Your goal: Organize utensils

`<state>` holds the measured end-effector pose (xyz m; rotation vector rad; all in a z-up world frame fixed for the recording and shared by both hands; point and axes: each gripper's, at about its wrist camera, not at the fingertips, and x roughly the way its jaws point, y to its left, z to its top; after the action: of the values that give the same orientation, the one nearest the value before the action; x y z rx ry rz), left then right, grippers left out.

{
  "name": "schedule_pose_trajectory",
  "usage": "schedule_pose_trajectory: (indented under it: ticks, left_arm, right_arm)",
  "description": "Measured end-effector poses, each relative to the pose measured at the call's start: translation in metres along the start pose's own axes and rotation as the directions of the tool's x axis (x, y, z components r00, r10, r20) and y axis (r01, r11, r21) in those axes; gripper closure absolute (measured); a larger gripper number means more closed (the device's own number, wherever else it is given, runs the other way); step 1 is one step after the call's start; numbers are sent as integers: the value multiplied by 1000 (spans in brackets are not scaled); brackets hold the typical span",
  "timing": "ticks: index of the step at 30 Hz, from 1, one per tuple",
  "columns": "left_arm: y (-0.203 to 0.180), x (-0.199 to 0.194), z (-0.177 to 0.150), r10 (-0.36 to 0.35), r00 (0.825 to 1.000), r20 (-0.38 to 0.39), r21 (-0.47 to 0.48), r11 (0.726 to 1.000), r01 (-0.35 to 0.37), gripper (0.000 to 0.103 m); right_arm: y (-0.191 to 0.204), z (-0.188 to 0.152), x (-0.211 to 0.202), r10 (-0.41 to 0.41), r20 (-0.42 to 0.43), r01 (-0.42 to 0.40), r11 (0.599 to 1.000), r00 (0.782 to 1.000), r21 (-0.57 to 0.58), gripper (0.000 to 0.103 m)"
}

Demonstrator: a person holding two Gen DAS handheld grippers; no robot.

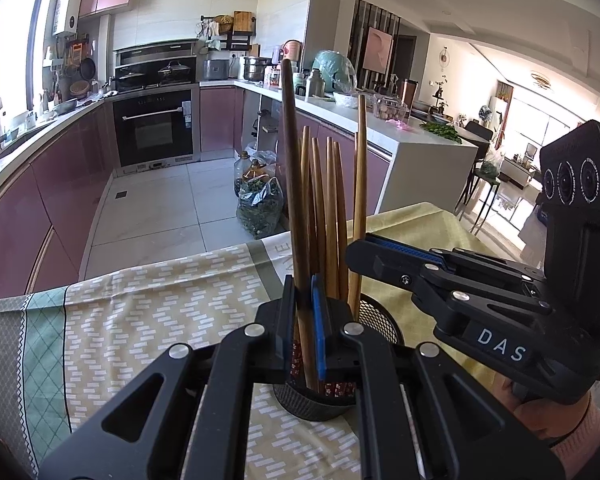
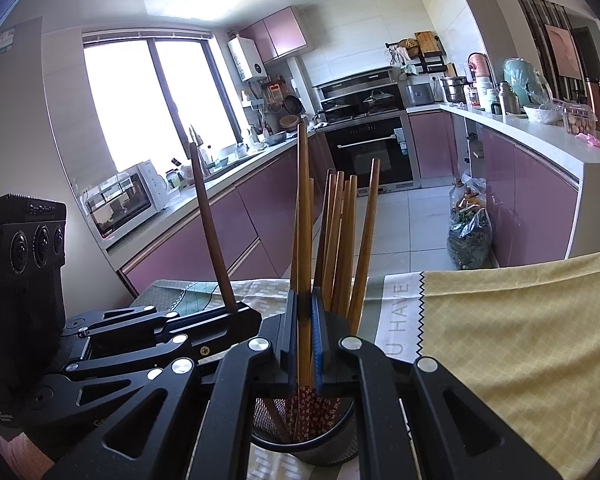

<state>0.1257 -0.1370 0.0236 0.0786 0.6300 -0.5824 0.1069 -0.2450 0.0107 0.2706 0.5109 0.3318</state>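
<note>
A black mesh holder (image 1: 382,322) (image 2: 312,446) stands on the patterned tablecloth (image 1: 160,300) (image 2: 500,320), filled with several wooden chopsticks (image 1: 332,208) (image 2: 340,240) that stand upright with red floral lower ends. My left gripper (image 1: 304,294) (image 2: 244,314) is shut on a dark brown chopstick (image 1: 290,140) (image 2: 208,220), which stands upright with its lower end in the holder. My right gripper (image 2: 305,306) (image 1: 360,248) reaches in from the right and is shut on a light wooden chopstick (image 2: 304,200) (image 1: 362,152), also upright over the holder.
The table's far edge (image 1: 172,264) drops to a tiled kitchen floor. A bag of greens (image 1: 260,208) (image 2: 470,236) and bottles stand on the floor by the white counter (image 1: 420,148). Purple cabinets and an oven (image 1: 156,128) line the far walls.
</note>
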Motion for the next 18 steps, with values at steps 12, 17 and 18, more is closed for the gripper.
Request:
schedule_pose_trajectory:
  ticks: [12, 17, 18]
  left_arm:
    - [6, 15, -4, -5, 999, -32, 1, 1000, 5, 94]
    - [8, 16, -5, -16, 999, -36, 4, 1000, 16, 94]
    - [8, 17, -6, -16, 999, -38, 5, 1000, 16, 94]
  right_arm:
    - [-4, 1, 4, -2, -12, 2, 1000, 1000, 20, 96]
    - [-6, 0, 5, -6, -16, 6, 1000, 1000, 28, 95]
    - [-6, -1, 5, -6, -17, 7, 1000, 1000, 31, 95]
